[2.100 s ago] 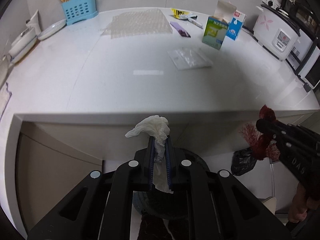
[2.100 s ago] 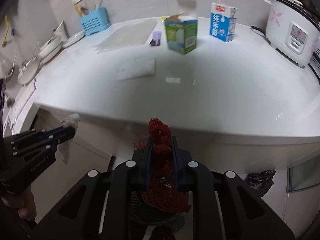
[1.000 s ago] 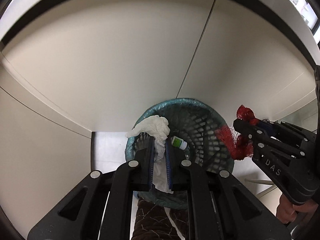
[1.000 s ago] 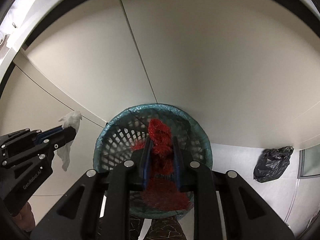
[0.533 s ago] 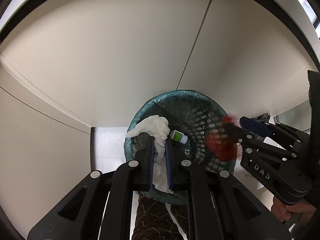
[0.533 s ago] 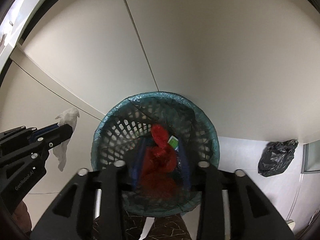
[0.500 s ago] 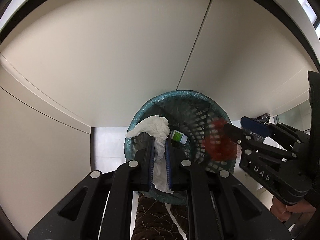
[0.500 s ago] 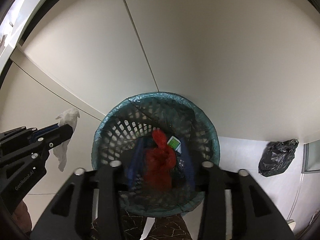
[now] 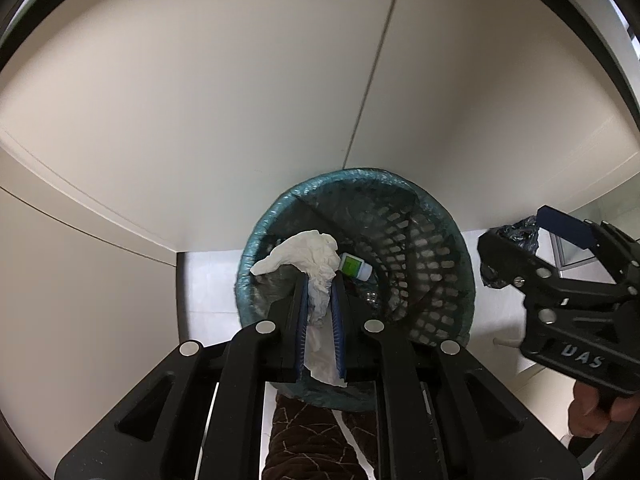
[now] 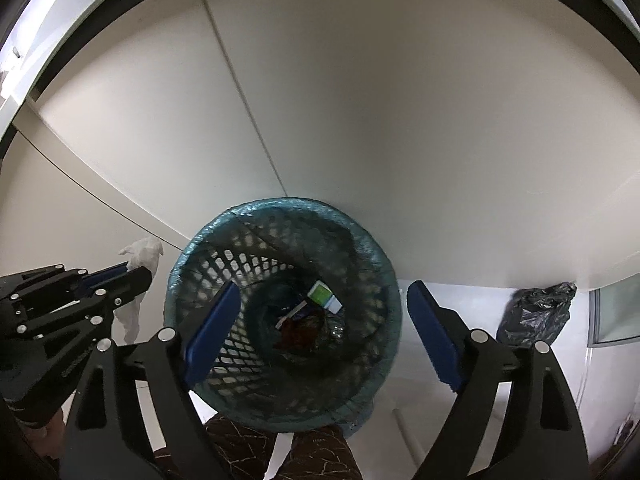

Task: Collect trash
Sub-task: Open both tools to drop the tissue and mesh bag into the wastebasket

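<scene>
Both grippers above the bin [image 10: 280, 208].
Left gripper [image 9: 319, 280] clamps a tissue [image 9: 312, 252]; right gripper [image 10: 324, 316] is wide apart, red net [image 10: 298, 330] lies inside.

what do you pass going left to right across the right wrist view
left gripper clamping the white tissue → teal mesh wastebasket with red netting at its bottom → black plastic bag on the floor

Crumpled white paper tissue [image 9: 318, 256]: clamped between blue pads, lower centre of left-wrist frame, bunched top over the basket rim.

Round teal mesh wastebasket with plastic liner [image 10: 208, 240]: lower centre, upright.

Red mesh netting wad [image 10: 298, 330]: lying at basket bottom, beside a small green-and-white carton [image 10: 325, 295].
</scene>
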`<state>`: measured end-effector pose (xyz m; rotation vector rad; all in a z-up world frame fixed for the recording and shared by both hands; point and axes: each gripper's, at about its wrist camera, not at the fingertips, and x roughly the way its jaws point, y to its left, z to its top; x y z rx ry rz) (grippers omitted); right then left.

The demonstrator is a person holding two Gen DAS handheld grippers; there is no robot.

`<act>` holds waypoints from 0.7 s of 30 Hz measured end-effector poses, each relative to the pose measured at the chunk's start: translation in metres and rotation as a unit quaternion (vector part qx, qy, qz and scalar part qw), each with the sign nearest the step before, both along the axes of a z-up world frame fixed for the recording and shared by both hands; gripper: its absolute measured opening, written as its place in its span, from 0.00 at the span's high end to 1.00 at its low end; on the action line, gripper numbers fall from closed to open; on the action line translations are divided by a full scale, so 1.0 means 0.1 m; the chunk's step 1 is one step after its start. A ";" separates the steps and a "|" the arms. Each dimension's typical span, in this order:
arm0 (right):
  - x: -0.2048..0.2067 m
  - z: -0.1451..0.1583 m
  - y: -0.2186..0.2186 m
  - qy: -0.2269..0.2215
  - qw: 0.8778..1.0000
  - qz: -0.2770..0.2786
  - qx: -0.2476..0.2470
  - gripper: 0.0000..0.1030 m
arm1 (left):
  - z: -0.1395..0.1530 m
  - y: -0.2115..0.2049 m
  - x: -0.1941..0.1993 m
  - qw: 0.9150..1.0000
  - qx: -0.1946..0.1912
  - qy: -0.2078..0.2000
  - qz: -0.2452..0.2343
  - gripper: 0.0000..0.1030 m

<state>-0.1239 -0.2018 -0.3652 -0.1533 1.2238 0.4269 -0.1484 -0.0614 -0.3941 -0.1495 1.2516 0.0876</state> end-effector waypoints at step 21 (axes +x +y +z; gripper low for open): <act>0.08 0.26 -0.42 -0.019 0.999 -0.035 -0.003 0.21 | 0.07 -0.25 0.11 1.000 -0.004 -0.012 -0.010 0.17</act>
